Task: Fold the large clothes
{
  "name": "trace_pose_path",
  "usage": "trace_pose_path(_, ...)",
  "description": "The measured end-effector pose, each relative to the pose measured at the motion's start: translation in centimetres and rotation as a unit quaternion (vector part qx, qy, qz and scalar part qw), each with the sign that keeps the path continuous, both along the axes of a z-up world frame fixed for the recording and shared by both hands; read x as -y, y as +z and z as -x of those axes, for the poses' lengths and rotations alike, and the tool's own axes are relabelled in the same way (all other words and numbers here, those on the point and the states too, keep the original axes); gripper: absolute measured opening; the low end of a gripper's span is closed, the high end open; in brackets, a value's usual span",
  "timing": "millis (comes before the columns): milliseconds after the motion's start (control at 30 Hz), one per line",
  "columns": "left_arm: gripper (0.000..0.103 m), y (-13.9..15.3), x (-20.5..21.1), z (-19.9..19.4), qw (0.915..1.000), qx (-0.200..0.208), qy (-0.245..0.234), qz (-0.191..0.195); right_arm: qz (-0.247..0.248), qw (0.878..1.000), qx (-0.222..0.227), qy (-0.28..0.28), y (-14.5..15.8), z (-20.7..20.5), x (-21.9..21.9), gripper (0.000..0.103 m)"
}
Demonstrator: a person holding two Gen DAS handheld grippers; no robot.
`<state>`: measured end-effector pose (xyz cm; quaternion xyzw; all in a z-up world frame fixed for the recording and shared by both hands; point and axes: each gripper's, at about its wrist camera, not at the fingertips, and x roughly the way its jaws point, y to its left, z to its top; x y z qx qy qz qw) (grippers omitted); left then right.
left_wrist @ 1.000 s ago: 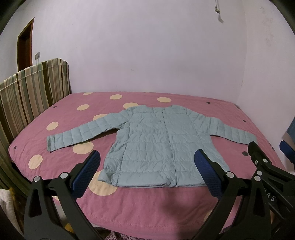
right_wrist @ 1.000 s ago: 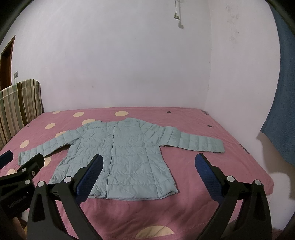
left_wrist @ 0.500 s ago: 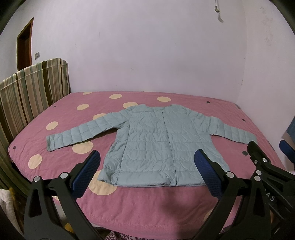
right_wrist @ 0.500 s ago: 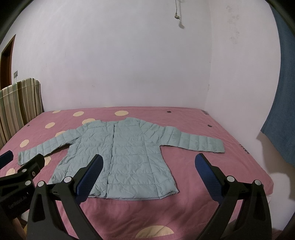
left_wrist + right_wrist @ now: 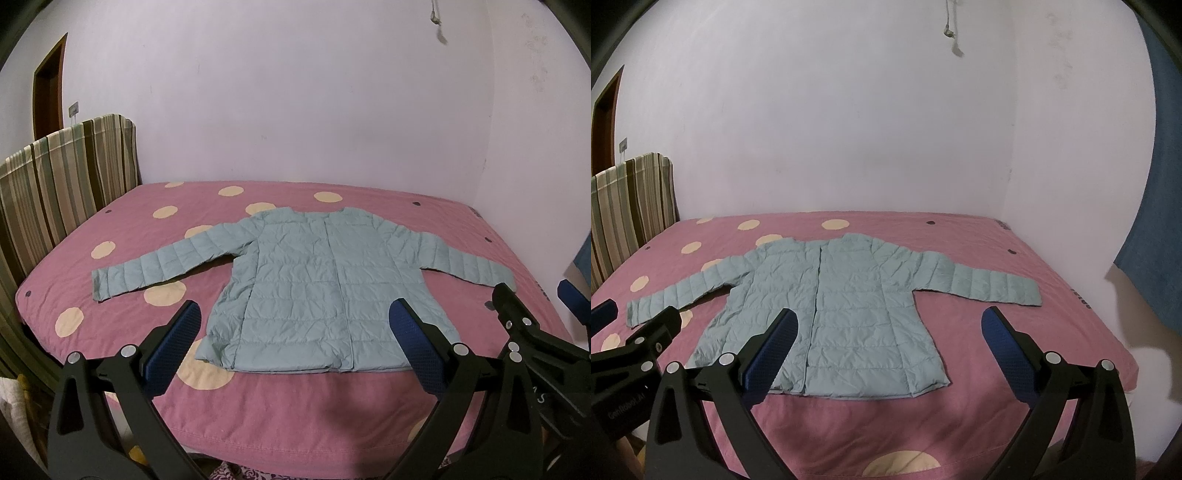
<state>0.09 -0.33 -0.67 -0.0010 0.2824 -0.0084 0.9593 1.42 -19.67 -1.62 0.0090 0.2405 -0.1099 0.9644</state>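
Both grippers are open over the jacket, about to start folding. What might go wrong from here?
The puffy quilted jacket may slip from a shallow pinch. Its hem lies close to the bed's near edge, so dragging could pull it off. The left gripper and right gripper sit close together and may collide.

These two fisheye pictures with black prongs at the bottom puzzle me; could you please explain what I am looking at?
There is no robot here: a person holds a two-finger tool in each hand, with a camera on each looking forward along its fingers. One picture comes from the left tool, the other from the right tool. The black prongs with blue pads are those fingers. Both tools are open and hold nothing. Each view also catches the other tool at its edge. Ahead, a pale blue-green quilted jacket lies flat, sleeves spread, on a pink bed with cream dots. A striped headboard stands on the left. The jacket is not yet folded.
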Motion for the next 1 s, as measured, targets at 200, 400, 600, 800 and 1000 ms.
trace_pose_path(200, 0.101, -0.6, 0.0, -0.1, 1.0, -0.005, 0.001, 0.0, -0.001, 1.0, -0.005, 0.001, 0.2, -0.2, 0.4, 0.099)
trace_pose_path(400, 0.101, -1.5, -1.0, -1.5, 0.9997, -0.017, 0.016, 0.01, -0.021, 1.0, -0.018, 0.0, -1.1, -1.4, 0.8, 0.099)
trace_pose_path(600, 0.101, -4.5, -3.6, -5.5, 0.9962, -0.062, 0.06, 0.005, -0.045, 0.998, -0.037, -0.011, -3.2, -4.0, 2.9, 0.099)
trace_pose_path(800, 0.101, -8.9, -8.8, -12.4, 0.9825, -0.112, 0.148, -0.008, -0.079, 0.993, -0.054, -0.062, -6.2, -7.9, 7.9, 0.099)
trace_pose_path(1000, 0.101, -13.0, -14.9, -19.0, 0.9588, -0.16, 0.235, 0.004, -0.13, 0.981, -0.08, -0.119, -9.9, -13.3, 15.0, 0.099)
